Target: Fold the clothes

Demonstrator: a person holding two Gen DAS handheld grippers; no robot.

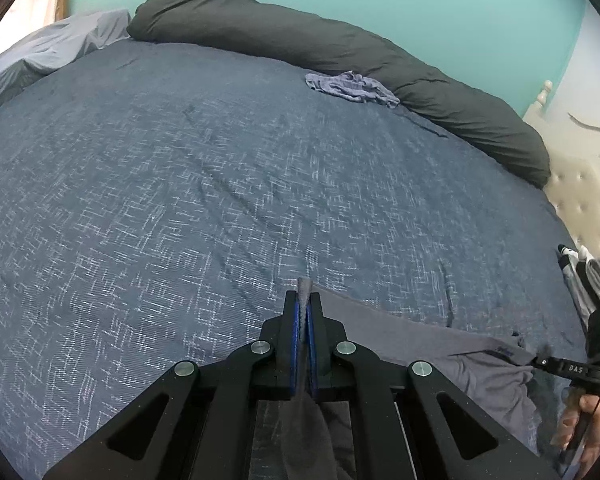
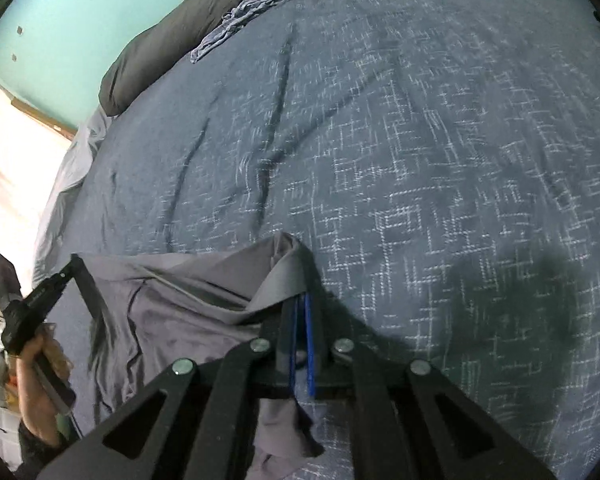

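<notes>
Both claws pinch one grey garment over the bed.

Left wrist view: the left claw [image 1: 305,294] is clamped on an edge of the grey garment [image 1: 428,340], which stretches right across the blue patterned bedspread [image 1: 180,200] toward the right claw [image 1: 534,362]; a crumpled blue cloth [image 1: 352,87] lies beside the dark bolster [image 1: 340,48].
Right wrist view: the right claw [image 2: 300,292] is clamped on a bunched fold of the garment [image 2: 172,312], the left claw [image 2: 76,260] at its far edge.

Smooth matt grey cloth garment [image 2: 188,312], woven bedspread [image 1: 180,200]
</notes>
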